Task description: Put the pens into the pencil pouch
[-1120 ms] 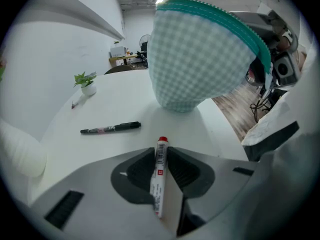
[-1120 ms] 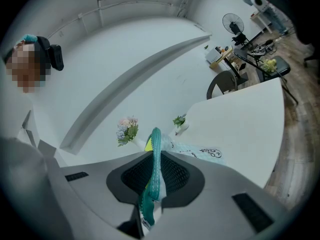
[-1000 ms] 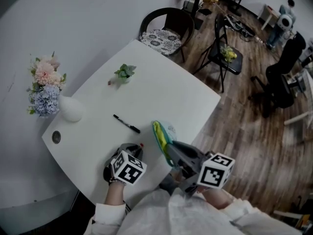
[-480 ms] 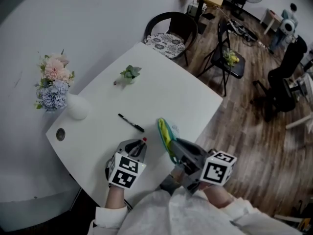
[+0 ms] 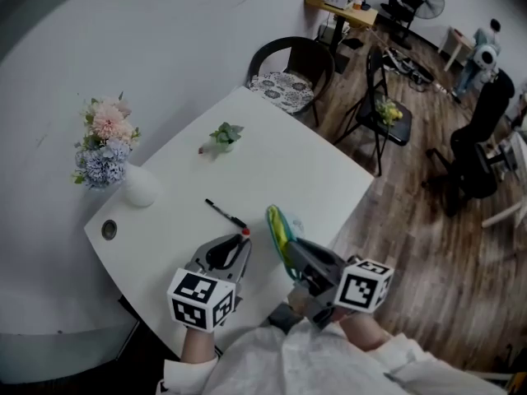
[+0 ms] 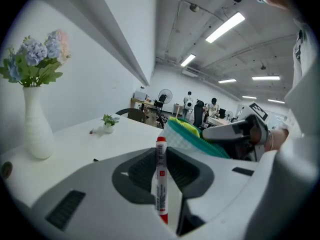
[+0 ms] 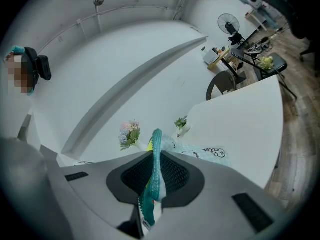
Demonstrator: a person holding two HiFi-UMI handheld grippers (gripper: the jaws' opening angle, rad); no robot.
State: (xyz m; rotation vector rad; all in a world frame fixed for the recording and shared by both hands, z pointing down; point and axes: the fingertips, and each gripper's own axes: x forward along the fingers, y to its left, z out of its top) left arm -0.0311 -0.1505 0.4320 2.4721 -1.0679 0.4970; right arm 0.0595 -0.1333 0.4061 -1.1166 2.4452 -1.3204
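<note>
My left gripper (image 5: pixel 239 245) is shut on a red-capped white pen (image 6: pixel 160 176), whose red tip (image 5: pixel 245 232) sticks out past the jaws above the table. Just to its right, my right gripper (image 5: pixel 295 253) is shut on the rim of the teal and green pencil pouch (image 5: pixel 278 230), holding it up on edge. In the right gripper view the teal pouch edge (image 7: pixel 154 176) runs up between the jaws. A black pen (image 5: pixel 225 213) lies on the white table (image 5: pixel 288 163) just beyond the left gripper.
A white vase of flowers (image 5: pixel 115 151) stands at the table's left edge, a small potted plant (image 5: pixel 224 136) at the far side. A round cable hole (image 5: pixel 109 230) is near the left corner. Chairs (image 5: pixel 292 64) stand beyond the table on the wooden floor.
My left gripper has risen off the table with the red-capped pen and rolled, its marker cube now nearer the camera. The right gripper and pouch have stayed put.
</note>
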